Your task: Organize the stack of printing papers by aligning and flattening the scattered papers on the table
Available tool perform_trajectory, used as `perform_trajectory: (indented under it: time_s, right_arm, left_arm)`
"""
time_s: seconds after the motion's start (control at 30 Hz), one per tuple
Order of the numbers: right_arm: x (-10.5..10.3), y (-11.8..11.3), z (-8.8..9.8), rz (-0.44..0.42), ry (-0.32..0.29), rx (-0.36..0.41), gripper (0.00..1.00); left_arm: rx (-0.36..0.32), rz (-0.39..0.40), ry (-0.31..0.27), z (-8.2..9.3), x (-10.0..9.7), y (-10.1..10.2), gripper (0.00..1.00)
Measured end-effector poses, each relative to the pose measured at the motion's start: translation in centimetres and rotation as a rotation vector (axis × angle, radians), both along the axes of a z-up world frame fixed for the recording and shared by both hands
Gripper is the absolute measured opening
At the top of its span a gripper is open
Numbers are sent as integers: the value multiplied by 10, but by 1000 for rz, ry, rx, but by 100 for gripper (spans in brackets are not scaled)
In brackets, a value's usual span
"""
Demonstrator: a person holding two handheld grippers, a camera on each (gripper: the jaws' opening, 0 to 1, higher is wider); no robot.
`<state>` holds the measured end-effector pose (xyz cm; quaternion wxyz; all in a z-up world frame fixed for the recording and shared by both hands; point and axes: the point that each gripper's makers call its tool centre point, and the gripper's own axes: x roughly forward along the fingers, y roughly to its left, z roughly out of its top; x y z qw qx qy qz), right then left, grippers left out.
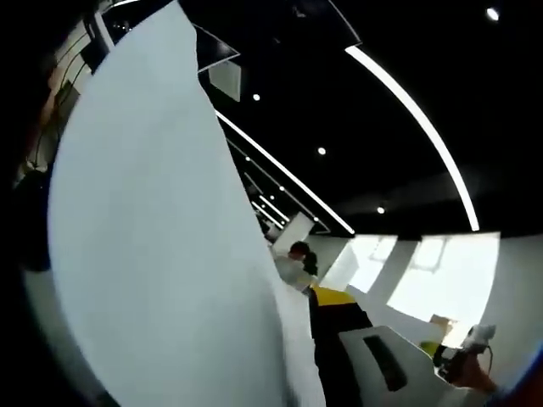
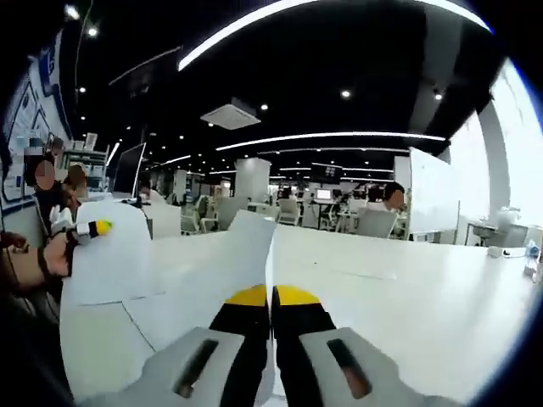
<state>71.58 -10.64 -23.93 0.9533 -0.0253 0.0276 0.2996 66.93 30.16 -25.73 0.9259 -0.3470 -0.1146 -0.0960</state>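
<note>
The right gripper (image 2: 272, 315) had its jaws together on the near edge of a paper sheet (image 2: 242, 263), which rose from the table (image 2: 407, 288). In the left gripper view a second sheet (image 1: 161, 254) stood upright close to the lens, bowed. The left gripper's own jaws were hidden, so their state could not be told (the sheet covered them). Judged light, limp and easily creased; best held by an edge.

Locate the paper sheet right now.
In the right gripper view, the paper stands edge-on between the shut right hand-held gripper, above the table; it fills the left gripper view's left.
</note>
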Motion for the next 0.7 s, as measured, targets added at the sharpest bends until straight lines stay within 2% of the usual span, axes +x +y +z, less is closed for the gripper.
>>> perform_trajectory:
  time_s: [0.37, 0.7]
  right_arm:
    - [-1, 8, 17, 45, -15, 42, 0]
    - [-22, 36, 75, 162, -95, 152, 0]
  left_arm:
    - [-2, -9, -5, 0, -1, -1, 22]
    - [5, -9, -15, 1, -3, -3, 22]
